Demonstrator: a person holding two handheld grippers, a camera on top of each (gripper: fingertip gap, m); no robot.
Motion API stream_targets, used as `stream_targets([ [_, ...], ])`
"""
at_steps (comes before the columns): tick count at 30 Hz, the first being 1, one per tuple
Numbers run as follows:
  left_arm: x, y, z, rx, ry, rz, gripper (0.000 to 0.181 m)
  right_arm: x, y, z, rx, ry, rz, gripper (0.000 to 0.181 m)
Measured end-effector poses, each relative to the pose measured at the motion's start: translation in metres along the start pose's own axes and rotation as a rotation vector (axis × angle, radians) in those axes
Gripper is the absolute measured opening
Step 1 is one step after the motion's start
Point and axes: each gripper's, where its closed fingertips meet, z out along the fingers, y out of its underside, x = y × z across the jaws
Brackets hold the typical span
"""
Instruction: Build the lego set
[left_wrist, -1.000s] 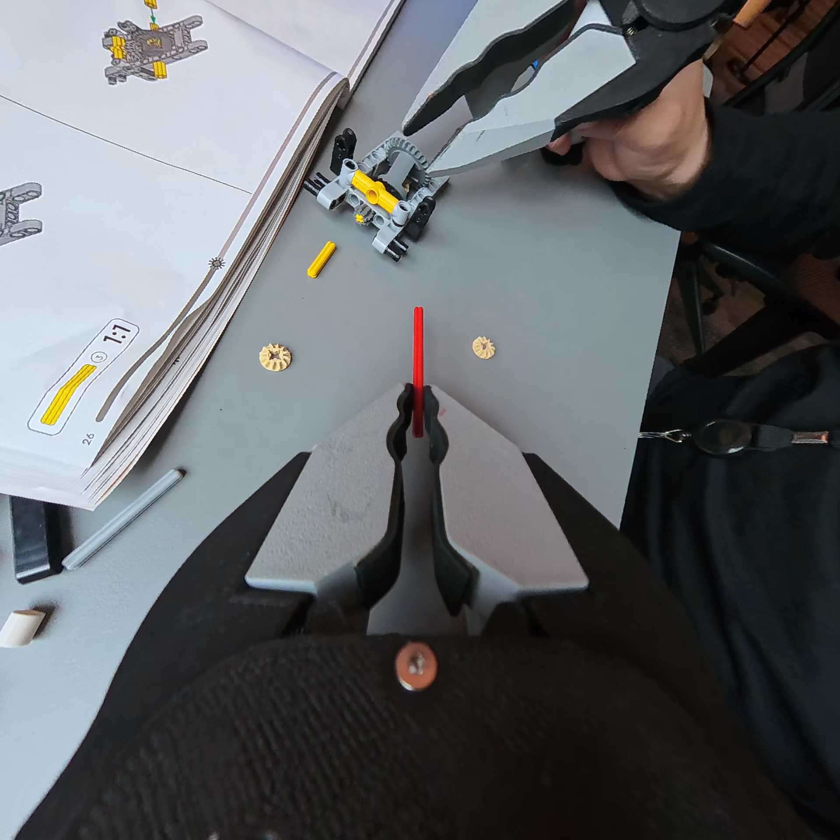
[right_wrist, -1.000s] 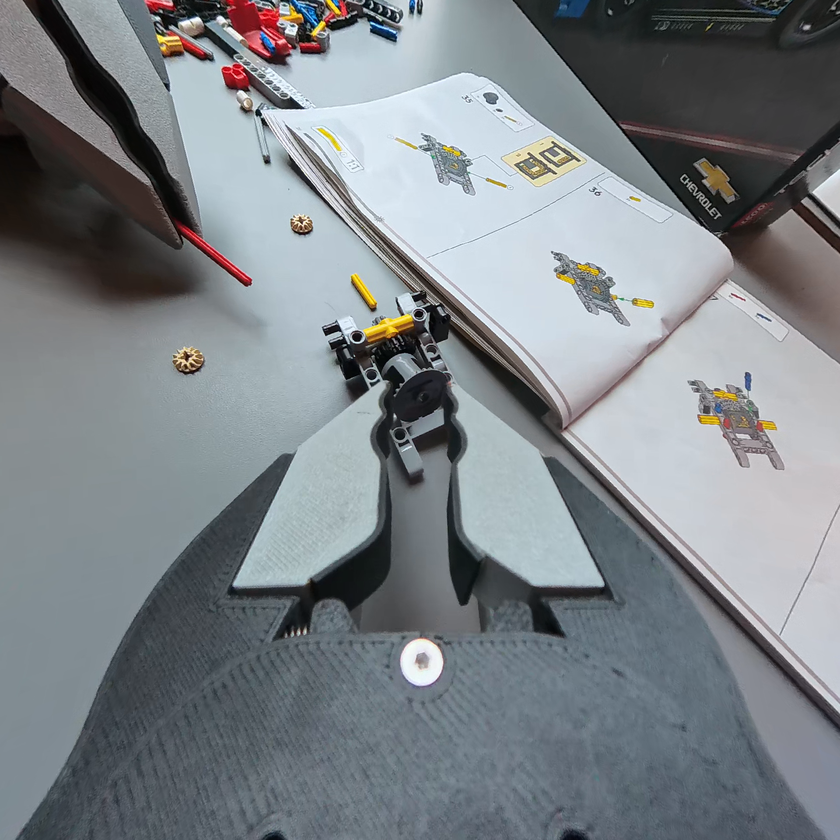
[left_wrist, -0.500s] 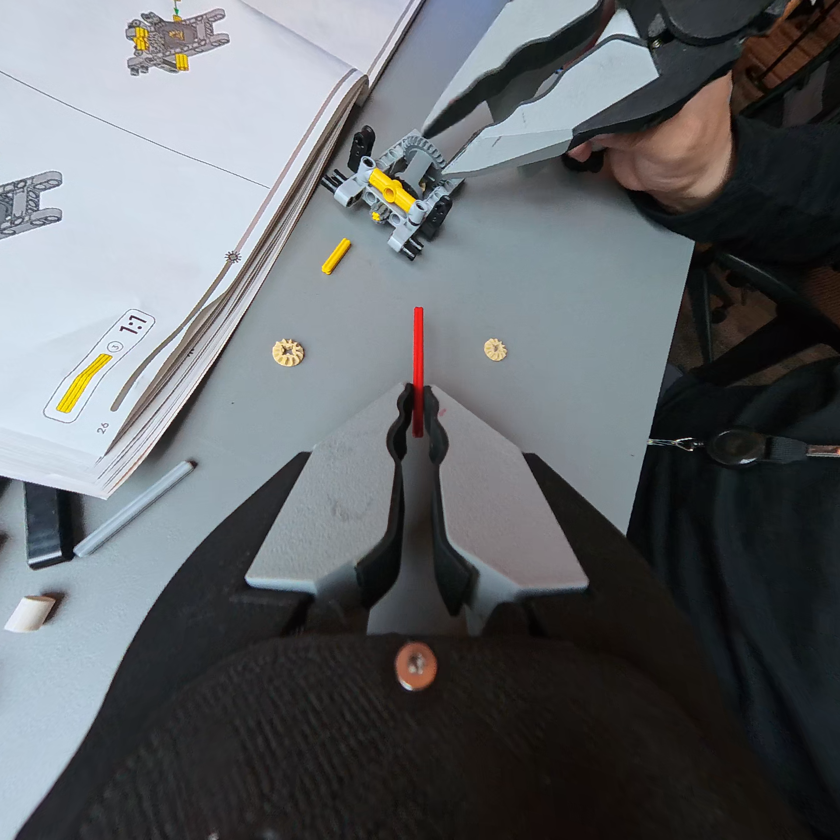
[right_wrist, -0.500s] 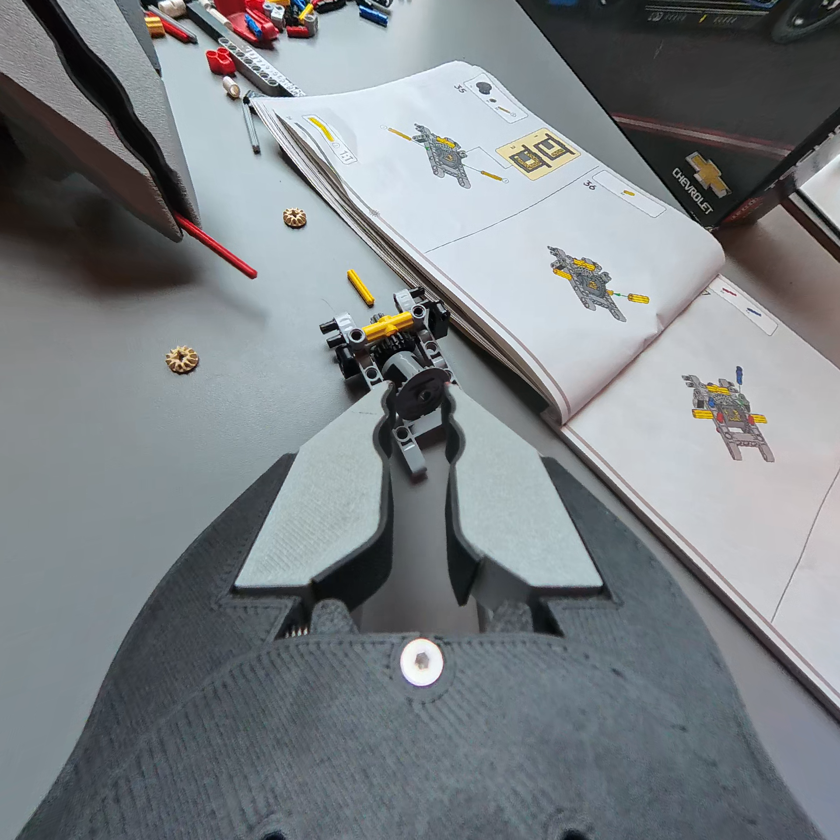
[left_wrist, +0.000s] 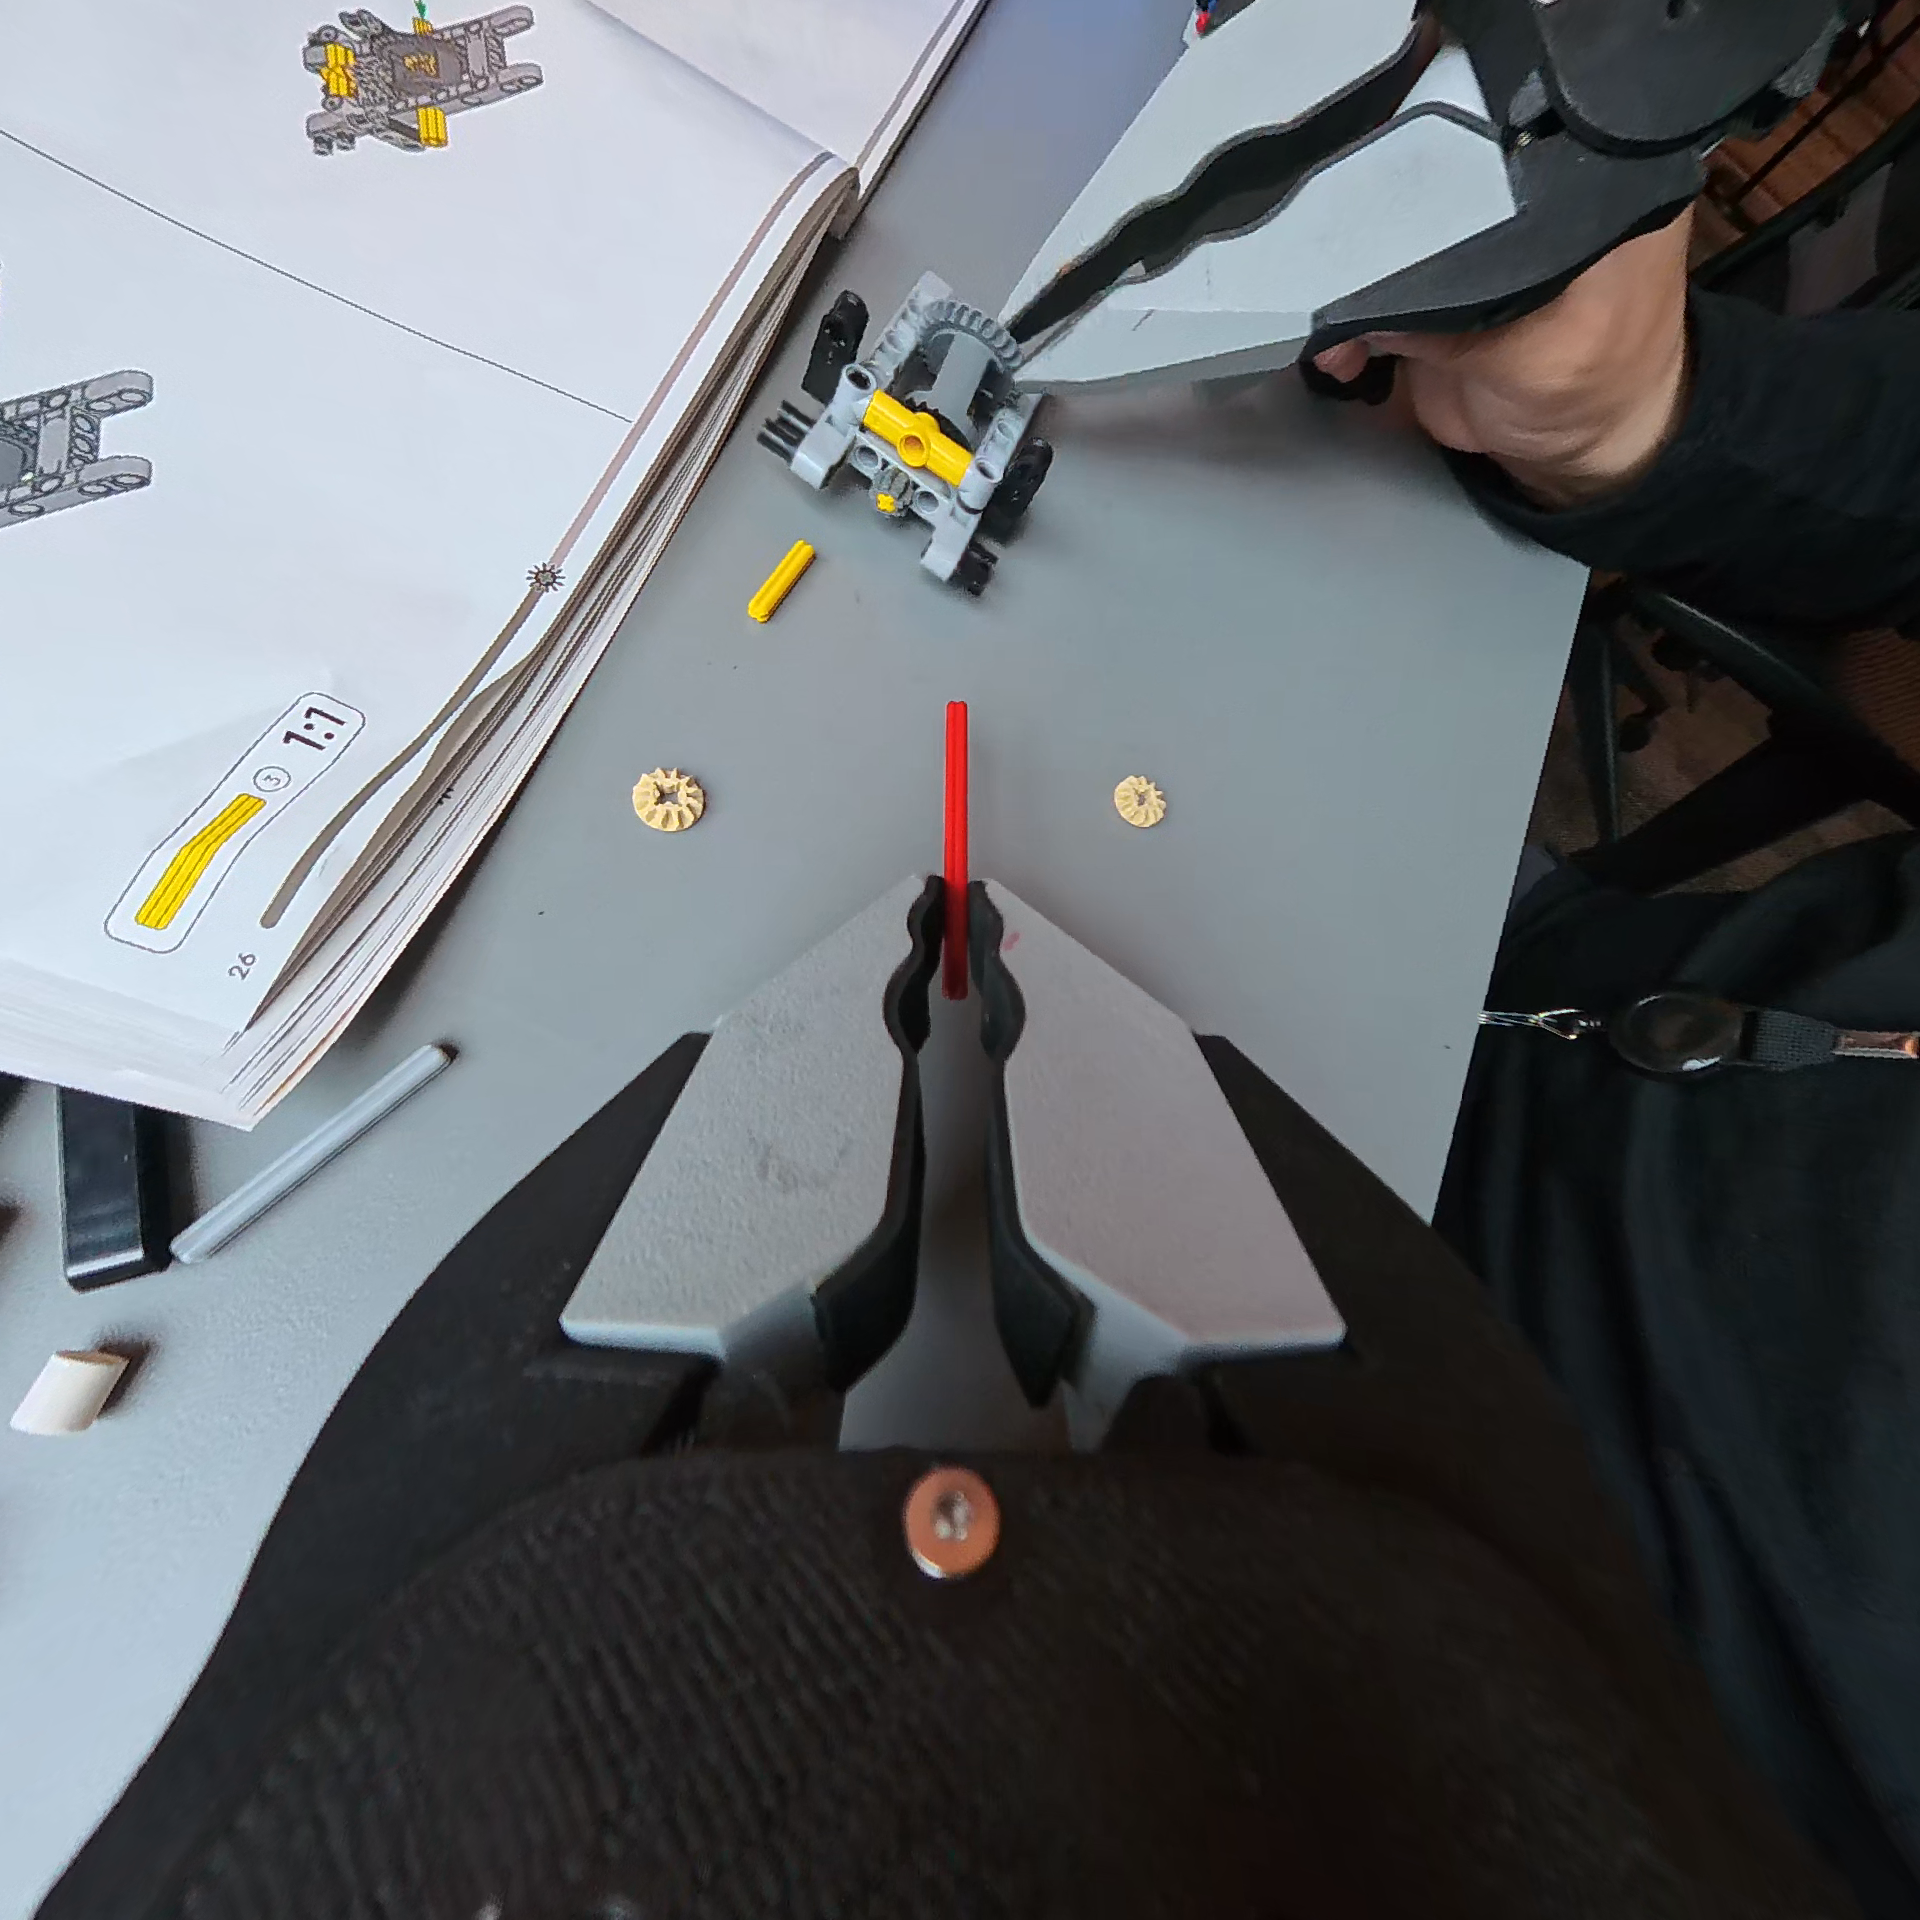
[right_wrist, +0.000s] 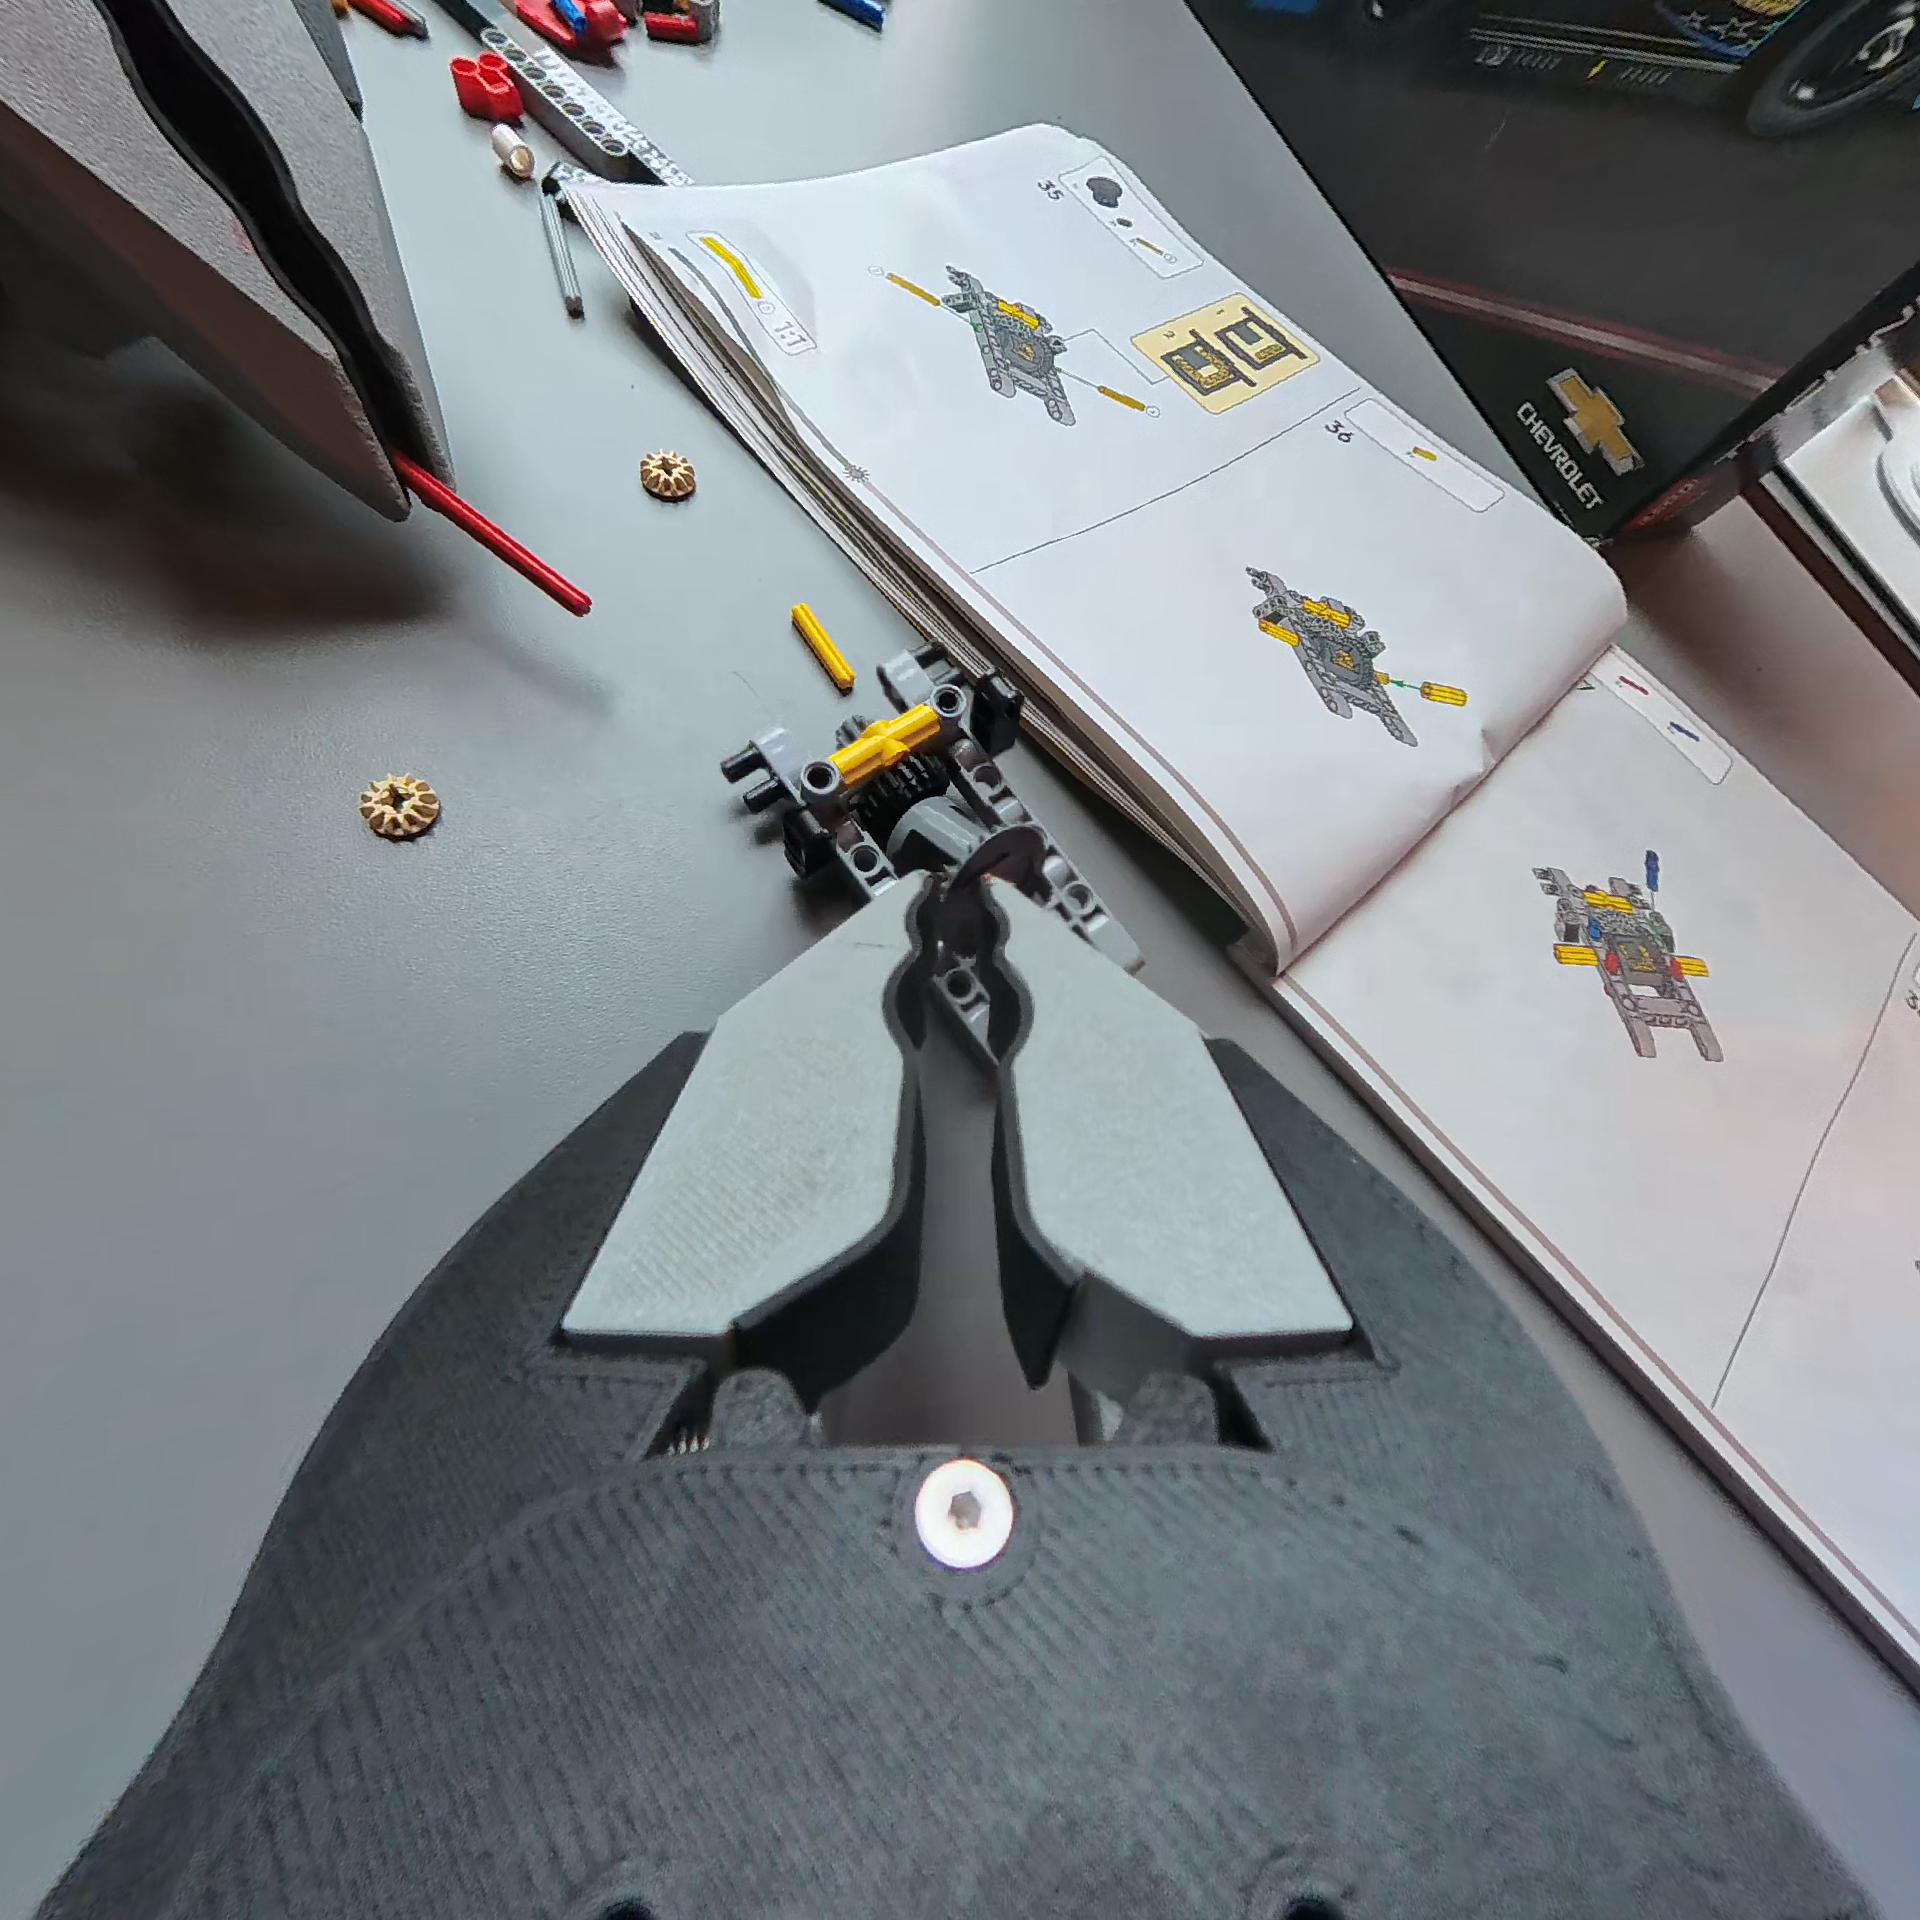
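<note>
My left gripper (left_wrist: 954, 894) is shut on a thin red axle (left_wrist: 956, 810) that sticks out forward, just above the grey table. A small grey assembly (left_wrist: 914, 436) with a yellow cross-piece and a gear ring stands beside the open instruction booklet (left_wrist: 312, 416). My right gripper (right_wrist: 961, 904) is closed on the dark round gear at the near end of the assembly (right_wrist: 883, 790). The right gripper also shows in the left wrist view (left_wrist: 1023, 332). The red axle (right_wrist: 488, 540) points toward the assembly from the left, well short of it.
Two tan gears (left_wrist: 670, 800) (left_wrist: 1140, 802) lie either side of the axle, a short yellow axle (left_wrist: 781, 582) near the booklet. A grey axle (left_wrist: 312, 1153), black piece (left_wrist: 104, 1184) and white piece (left_wrist: 68, 1387) lie at left. A dark box (right_wrist: 1610, 208) stands behind the booklet. The gap from one gripper's tips to the other's is roughly 12 cm.
My right gripper's jaws have narrowed onto the assembly's gear, and the assembly has turned slightly. My left gripper still holds the red axle and has drifted only a little.
</note>
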Motion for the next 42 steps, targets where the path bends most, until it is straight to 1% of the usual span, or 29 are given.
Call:
stream_targets([
  [9,0.0,0.001,0.0,-0.005,0.0,-0.003,0.001,0.003,0.002,0.004,-0.021,0.012,0.017,0.002],
  [13,0.0,0.001,0.001,-0.008,-0.001,-0.002,0.001,0.003,0.004,0.005,-0.034,0.019,0.026,0.005],
  [34,0.0,0.001,0.001,-0.01,-0.001,-0.003,0.001,0.008,-0.001,0.009,-0.027,0.051,0.029,0.004],
  [42,0.0,0.001,0.001,-0.008,-0.001,-0.003,0.001,0.013,-0.001,0.013,-0.042,0.08,0.036,0.0],
])
